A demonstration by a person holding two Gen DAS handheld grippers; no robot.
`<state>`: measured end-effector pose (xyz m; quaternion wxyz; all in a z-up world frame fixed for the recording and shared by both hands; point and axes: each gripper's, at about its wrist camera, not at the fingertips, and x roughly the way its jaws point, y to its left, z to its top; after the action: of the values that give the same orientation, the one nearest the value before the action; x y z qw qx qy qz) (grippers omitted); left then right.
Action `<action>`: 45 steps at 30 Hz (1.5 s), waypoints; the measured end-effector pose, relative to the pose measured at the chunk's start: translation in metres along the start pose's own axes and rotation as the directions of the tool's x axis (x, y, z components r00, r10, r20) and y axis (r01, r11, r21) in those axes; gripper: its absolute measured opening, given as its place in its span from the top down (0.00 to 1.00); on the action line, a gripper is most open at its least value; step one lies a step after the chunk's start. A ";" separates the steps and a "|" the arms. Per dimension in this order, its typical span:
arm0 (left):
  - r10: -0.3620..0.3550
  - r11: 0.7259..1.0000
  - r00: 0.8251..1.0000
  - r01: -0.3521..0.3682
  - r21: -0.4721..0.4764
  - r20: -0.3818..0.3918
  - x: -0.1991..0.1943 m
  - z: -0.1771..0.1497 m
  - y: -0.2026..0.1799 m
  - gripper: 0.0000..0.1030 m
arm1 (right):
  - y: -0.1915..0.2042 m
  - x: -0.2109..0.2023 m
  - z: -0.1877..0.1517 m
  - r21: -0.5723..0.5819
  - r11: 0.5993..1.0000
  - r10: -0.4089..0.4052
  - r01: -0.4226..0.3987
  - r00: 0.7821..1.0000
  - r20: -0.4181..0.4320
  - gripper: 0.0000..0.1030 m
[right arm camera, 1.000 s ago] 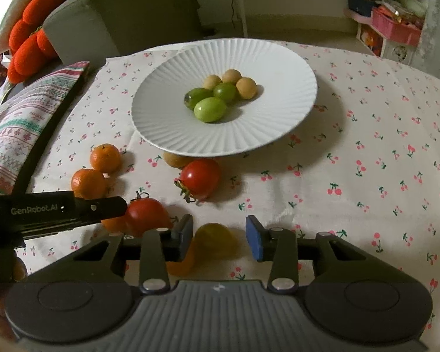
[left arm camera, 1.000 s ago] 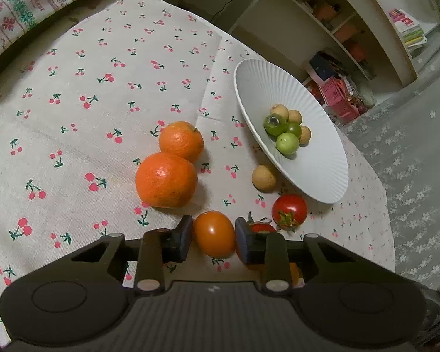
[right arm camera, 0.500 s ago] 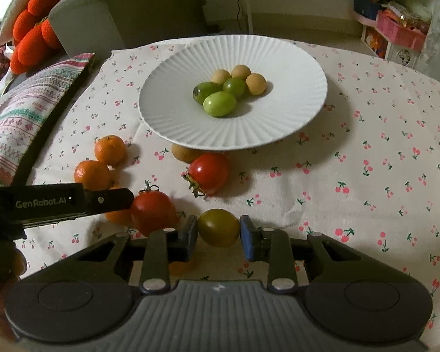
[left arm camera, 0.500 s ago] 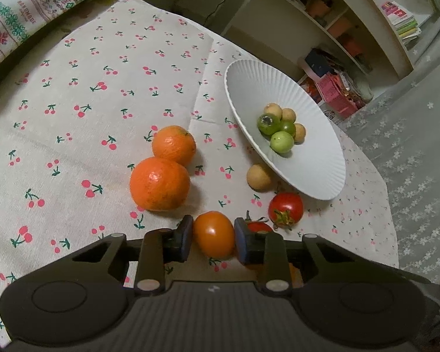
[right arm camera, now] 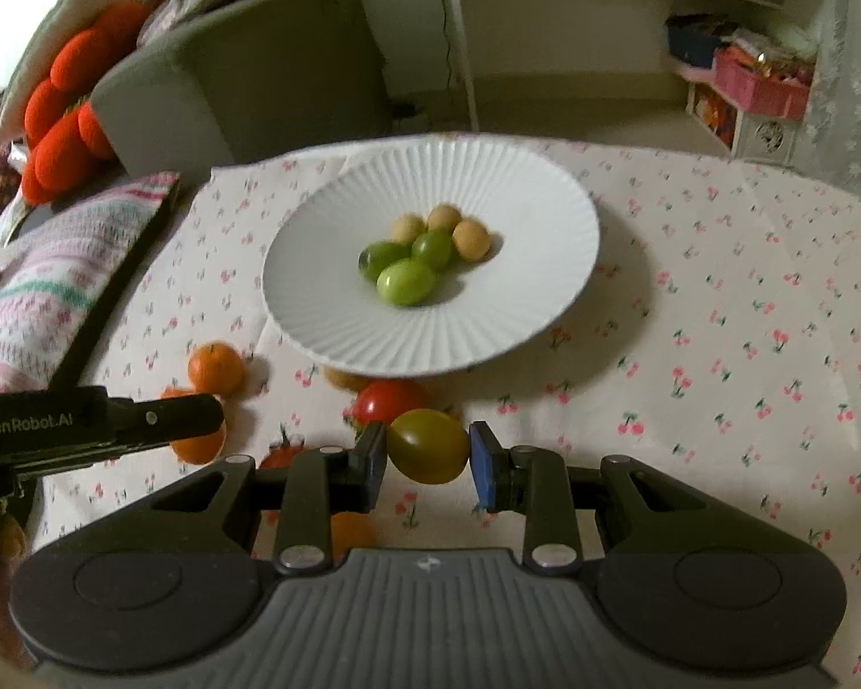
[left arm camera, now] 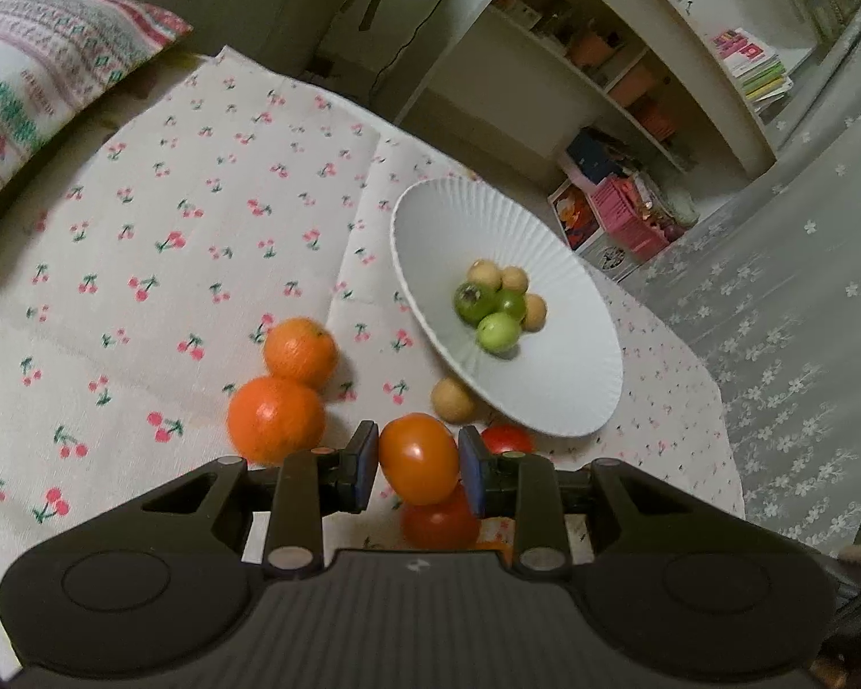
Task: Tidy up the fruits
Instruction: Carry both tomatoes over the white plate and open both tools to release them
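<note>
My left gripper [left arm camera: 418, 464] is shut on an orange tomato [left arm camera: 419, 458], held just above the cloth. My right gripper [right arm camera: 429, 455] is shut on a yellow-green tomato [right arm camera: 428, 446], also lifted off the table. A white ribbed plate [right arm camera: 522, 298] [left arm camera: 551, 379] holds green fruits [right arm camera: 406, 282] and small tan fruits [right arm camera: 470, 239]. Two oranges [left arm camera: 275, 419] lie left of the left gripper. Red tomatoes [left arm camera: 439, 522] [right arm camera: 390, 399] and a tan fruit [left arm camera: 452, 399] lie on the cloth near the plate's rim.
The cherry-print tablecloth [right arm camera: 717, 344] covers a round table. A patterned cushion [left arm camera: 34, 74] lies at the table's far left. White shelves [left arm camera: 631, 86] and a lace curtain [left arm camera: 803, 298] stand beyond. The left tool's body [right arm camera: 86, 425] shows in the right wrist view.
The right gripper closed on the yellow-green tomato. Both grippers rose with their tomatoes, so the table and plate look farther away.
</note>
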<state>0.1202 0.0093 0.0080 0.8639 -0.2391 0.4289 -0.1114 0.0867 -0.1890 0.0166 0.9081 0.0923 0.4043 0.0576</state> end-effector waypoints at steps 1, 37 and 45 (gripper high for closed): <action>-0.002 1.000 1.000 0.002 -0.001 0.001 0.001 0.001 -0.001 0.86 | 0.000 -0.001 0.001 0.001 1.000 0.002 -0.002 1.000 0.009 0.73; 0.026 0.989 0.997 -0.037 0.146 0.076 0.053 0.023 -0.044 0.86 | 0.000 0.025 0.020 -0.014 0.999 -0.034 0.036 0.993 0.109 0.73; 0.026 0.985 0.996 -0.041 0.169 0.088 0.058 0.025 -0.043 0.86 | 0.001 0.030 0.019 -0.025 0.999 -0.042 0.045 0.993 0.109 0.73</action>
<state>0.1754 -0.0425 0.0030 0.9007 -0.1615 0.3842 -0.1229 0.1214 -0.1853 0.0073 0.9309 0.0738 0.3557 0.0383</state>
